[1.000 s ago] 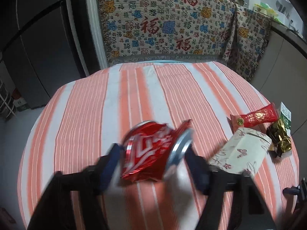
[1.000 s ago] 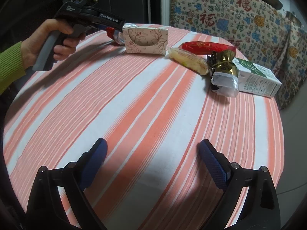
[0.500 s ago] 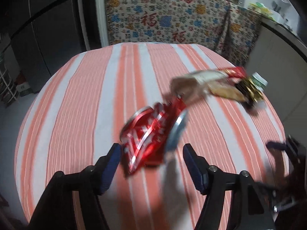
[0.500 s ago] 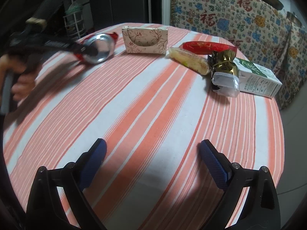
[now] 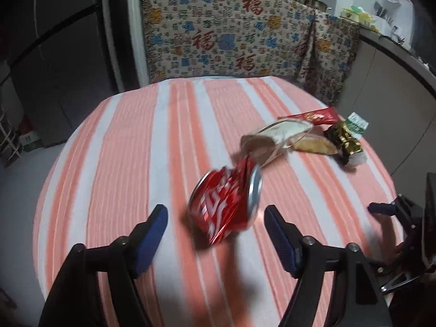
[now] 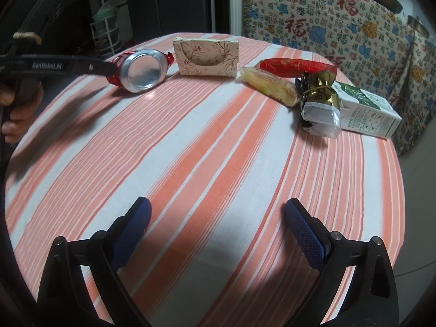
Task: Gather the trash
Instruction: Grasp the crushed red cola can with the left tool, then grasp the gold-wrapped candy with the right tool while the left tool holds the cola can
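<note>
A crushed red soda can (image 5: 226, 204) lies on the striped tablecloth (image 5: 122, 147), just ahead of my open left gripper (image 5: 215, 218) and free of its pads. The can's silver end shows in the right wrist view (image 6: 143, 70), with one left finger beside it. My right gripper (image 6: 218, 226) is open and empty over the near part of the table. Further trash lies at the far side: a floral paper box (image 6: 207, 57), a red wrapper (image 6: 297, 66), a yellow snack packet (image 6: 269, 84), a gold and silver wrapper (image 6: 320, 103) and a green and white carton (image 6: 368, 111).
A chair draped in patterned cloth (image 5: 231, 41) stands behind the table. Dark cabinets (image 5: 49, 54) are at the left and a counter (image 5: 395, 62) is at the right. The table edge drops off near the carton (image 5: 357, 125).
My left gripper opened and let go of the can, which now rests on the cloth. The left gripper swung so the other trash lies further right and back. The right gripper has not moved.
</note>
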`<state>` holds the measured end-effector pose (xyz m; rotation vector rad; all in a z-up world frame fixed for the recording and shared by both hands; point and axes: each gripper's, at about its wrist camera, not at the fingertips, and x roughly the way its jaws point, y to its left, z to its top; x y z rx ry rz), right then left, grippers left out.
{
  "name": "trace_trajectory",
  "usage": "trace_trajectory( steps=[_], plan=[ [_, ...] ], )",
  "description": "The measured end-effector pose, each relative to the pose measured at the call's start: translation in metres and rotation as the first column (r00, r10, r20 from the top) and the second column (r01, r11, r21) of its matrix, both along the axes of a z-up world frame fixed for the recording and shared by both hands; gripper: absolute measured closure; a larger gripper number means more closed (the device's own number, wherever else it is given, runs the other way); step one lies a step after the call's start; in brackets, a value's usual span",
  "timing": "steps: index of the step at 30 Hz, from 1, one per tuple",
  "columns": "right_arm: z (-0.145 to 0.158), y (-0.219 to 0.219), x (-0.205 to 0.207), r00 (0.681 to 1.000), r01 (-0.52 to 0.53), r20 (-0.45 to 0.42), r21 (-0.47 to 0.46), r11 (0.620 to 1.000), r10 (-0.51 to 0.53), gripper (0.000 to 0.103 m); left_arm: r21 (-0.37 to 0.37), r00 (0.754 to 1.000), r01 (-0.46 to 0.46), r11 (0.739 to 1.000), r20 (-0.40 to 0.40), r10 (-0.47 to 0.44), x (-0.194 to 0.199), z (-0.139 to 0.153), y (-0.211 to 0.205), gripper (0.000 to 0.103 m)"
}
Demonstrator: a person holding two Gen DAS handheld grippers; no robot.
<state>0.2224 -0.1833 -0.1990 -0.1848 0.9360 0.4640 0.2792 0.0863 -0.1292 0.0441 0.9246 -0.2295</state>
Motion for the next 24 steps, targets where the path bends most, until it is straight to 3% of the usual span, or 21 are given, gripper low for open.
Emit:
trace_trajectory(
  steps=[8, 9, 11, 12, 15, 19, 24],
  plan=[
    [0.0, 0.0, 0.0, 1.0, 0.0, -0.001, 0.002, 1.0, 0.0, 0.003, 0.032, 0.995, 0.092, 0.995, -0.045, -0.091, 0.038, -0.025, -0.023, 0.021],
    [0.0, 0.0, 0.0, 1.0, 0.0, -0.001, 0.004, 1.0, 0.0, 0.003, 0.046, 0.996, 0.089, 0.995, -0.032, -0.088, 0.039, -0.027, -0.025, 0.026],
    [0.0, -0.002, 0.001, 1.0, -0.004, -0.006, 0.015, 1.0, 0.004, 0.003, 0.047, 0.997, 0.074, 0.996, -0.035, -0.072, 0.039, -0.03, -0.026, 0.047],
    [0.001, -0.005, 0.002, 1.0, -0.005, -0.009, 0.018, 1.0, 0.005, 0.005, 0.035, 0.997, 0.059, 0.998, -0.047, -0.057, 0.037, -0.032, -0.025, 0.047],
    [0.01, -0.027, 0.012, 0.997, 0.076, 0.013, 0.039, 0.996, -0.077, 0.008, 0.038, 0.999, 0.027, 0.999, -0.023, -0.026, 0.016, -0.03, -0.026, 0.047],
    [0.017, -0.067, 0.045, 0.964, 0.262, 0.018, 0.101, 0.96, -0.265, 0.009, 0.01, 0.999, -0.033, 0.999, -0.021, 0.033, -0.016, -0.027, -0.03, 0.047],
    [0.018, -0.064, 0.086, 0.956, 0.29, 0.002, 0.126, 0.949, -0.292, 0.025, -0.072, 0.994, -0.105, 0.992, -0.038, 0.103, -0.045, -0.028, -0.035, 0.047]
  ],
)
